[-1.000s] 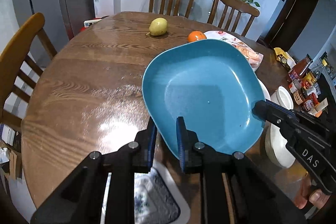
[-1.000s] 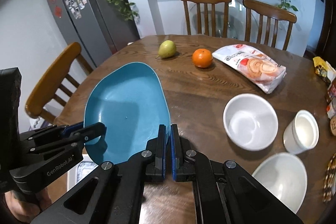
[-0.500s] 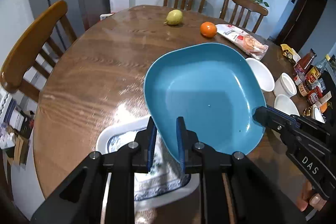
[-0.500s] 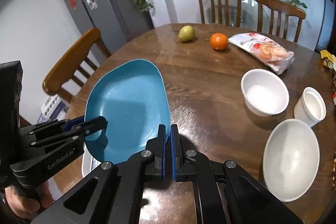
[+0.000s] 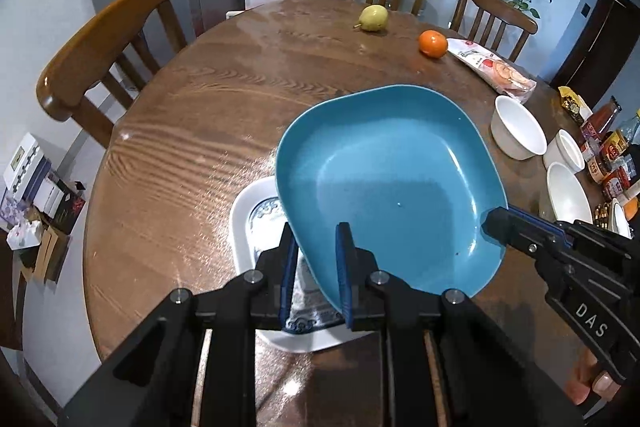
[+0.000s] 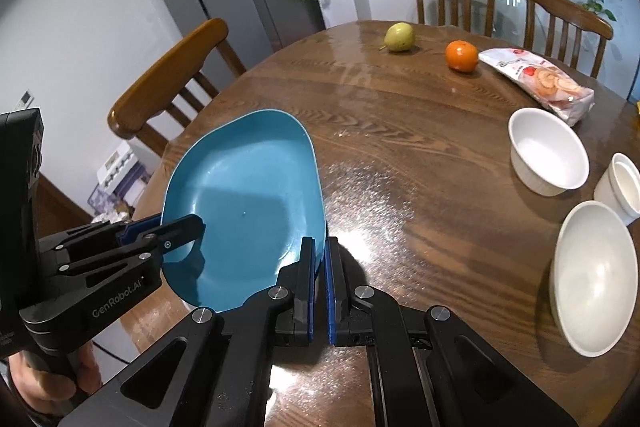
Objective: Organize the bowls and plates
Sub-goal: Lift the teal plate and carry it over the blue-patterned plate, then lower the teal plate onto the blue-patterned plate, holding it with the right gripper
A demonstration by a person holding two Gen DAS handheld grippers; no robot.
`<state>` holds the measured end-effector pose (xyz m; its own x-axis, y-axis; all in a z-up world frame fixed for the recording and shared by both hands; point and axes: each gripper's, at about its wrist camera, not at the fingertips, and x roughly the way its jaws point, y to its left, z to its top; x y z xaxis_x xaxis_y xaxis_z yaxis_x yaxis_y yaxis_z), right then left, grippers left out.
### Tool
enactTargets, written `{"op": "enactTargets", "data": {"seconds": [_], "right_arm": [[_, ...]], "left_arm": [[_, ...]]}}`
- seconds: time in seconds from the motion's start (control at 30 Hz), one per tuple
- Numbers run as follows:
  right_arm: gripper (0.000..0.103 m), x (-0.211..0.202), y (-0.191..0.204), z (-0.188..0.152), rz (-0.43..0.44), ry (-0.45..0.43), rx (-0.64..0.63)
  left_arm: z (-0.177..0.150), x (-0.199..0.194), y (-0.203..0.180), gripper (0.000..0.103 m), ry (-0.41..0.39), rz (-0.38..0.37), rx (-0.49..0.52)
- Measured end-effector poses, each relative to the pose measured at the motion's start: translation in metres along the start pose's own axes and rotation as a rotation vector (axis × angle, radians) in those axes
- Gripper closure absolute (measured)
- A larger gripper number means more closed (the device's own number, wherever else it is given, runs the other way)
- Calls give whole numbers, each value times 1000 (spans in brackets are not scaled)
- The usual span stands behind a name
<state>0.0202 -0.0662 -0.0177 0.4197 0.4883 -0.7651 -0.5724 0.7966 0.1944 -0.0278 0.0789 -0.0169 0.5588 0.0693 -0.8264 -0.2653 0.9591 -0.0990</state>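
A blue plate [image 5: 392, 183] hangs tilted above the round wooden table [image 5: 200, 131], held by both grippers. My left gripper [image 5: 316, 247] is shut on its near rim, and my right gripper [image 6: 319, 259] is shut on the opposite rim; in the left wrist view that right gripper [image 5: 494, 223] comes in from the right. Under the blue plate lies a white plate with a blue pattern [image 5: 256, 223], partly hidden by it. In the right wrist view the blue plate [image 6: 248, 203] sits at the left, with the left gripper [image 6: 192, 227] clamped on its far edge.
Three white bowls stand at the right: a deep one [image 6: 548, 157], a small cup-like one [image 6: 622, 187] and a wide one [image 6: 594, 275]. A pear [image 6: 398, 37], an orange [image 6: 461, 55] and a snack bag [image 6: 540, 81] lie far back. Wooden chairs [image 5: 108, 43] ring the table. Jars [image 5: 608, 155] crowd the right edge.
Both grippers have carried the blue plate toward the near left of the table and slightly down. The patterned white plate has come into fuller view beneath it. Both grips are unchanged.
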Motion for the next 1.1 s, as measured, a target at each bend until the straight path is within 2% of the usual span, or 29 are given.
{"op": "enactTargets", "data": {"seconds": [0.6,1.1], "right_arm": [[97,25,26,-23,44,85,-32],[97,50,18,-24,33,152,4]], "left_arm": [[-22,10,29,87,65,31,-52],[-23,38,33,87,129,17,-37]]}}
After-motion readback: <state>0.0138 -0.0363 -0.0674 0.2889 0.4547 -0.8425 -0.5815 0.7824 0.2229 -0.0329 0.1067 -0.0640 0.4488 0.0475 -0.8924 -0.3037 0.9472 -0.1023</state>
